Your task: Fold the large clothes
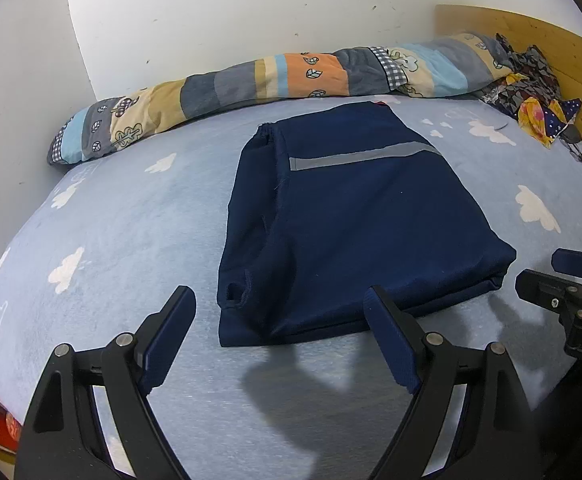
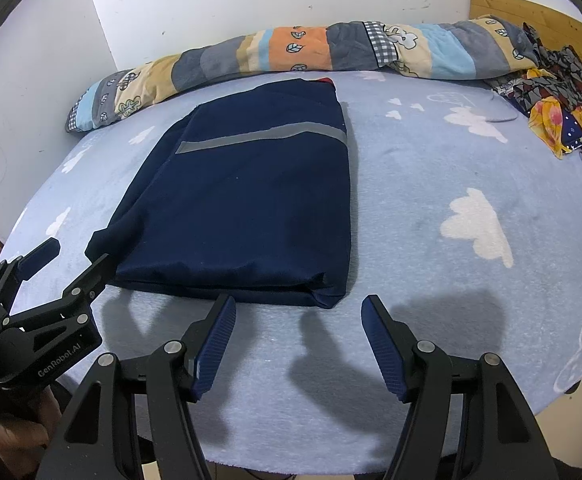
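Navy garment [image 1: 355, 216] folded flat, long axis running away toward quilt [image 1: 275, 76], left gripper [image 1: 279, 300] and right gripper [image 2: 297, 306] spread, empty.

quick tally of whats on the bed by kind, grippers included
Folded navy garment: 1
Rolled patchwork quilt: 1
Pile of patterned clothes by the headboard: 1 pile; the pieces in it cannot be told apart
Grippers: 2, the left gripper and the right gripper, both open and holding nothing
Total: 5
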### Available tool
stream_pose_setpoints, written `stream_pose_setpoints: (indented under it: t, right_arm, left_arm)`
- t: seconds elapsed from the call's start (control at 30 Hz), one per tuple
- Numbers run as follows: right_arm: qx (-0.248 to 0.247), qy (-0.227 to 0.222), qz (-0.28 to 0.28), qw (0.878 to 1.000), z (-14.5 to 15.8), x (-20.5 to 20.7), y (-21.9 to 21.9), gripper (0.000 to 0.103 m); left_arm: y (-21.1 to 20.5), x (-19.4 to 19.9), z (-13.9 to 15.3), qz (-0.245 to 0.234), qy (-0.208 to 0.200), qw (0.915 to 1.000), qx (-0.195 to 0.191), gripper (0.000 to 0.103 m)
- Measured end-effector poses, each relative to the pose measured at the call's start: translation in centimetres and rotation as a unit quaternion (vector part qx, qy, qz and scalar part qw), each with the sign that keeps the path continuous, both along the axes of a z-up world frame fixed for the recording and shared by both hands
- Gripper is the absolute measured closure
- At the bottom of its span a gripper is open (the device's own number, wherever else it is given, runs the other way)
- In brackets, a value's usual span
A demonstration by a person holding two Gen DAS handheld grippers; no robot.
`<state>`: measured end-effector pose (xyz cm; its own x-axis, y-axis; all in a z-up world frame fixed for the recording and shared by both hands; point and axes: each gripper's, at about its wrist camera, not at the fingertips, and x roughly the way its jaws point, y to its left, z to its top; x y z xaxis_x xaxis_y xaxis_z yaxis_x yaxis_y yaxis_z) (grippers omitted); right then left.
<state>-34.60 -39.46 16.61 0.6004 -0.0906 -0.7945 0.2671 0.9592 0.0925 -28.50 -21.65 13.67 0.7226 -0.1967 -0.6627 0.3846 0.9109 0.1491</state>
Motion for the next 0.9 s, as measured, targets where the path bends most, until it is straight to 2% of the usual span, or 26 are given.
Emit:
stream_pose_setpoints:
  t: [0.33, 0.47, 0.67, 0.8, 0.9]
  right_arm:
    - [-0.001, 0.001, -0.002, 1.000, 0.0, 0.0, 0.0, 0.035]
    - [-0.002, 0.001, -0.006, 1.000, 0.0, -0.2, -0.4, 0.034]
    - [0.000, 0.004, -0.016, 1.000, -0.1, -0.5, -1.0, 0.034]
    - [0.001, 0.003, -0.021, 1.000, -0.1, -0.5, -1.4, 0.034]
    - [-0.001, 0.006, -0.022, 1.000, -0.2, -0.4, -1.4, 0.034]
  left_arm:
    - [0.4, 0.4, 0.1, 0.010, 0.008, 0.9999, -0.003, 0.016]
    - [1.4, 1.2, 0.9, 0.020, 0.017, 0.9995, -0.018, 0.015]
    - [4.6, 2.0, 3.2, 0.053, -0.007, 0.9972, -0.052, 0.012]
    - [5.7, 2.1, 4.2, 0.068, -0.030, 0.9966, -0.034, 0.002]
    - [6.4, 1.7, 5.1, 0.067, -0.057, 0.9956, -0.032, 0.000]
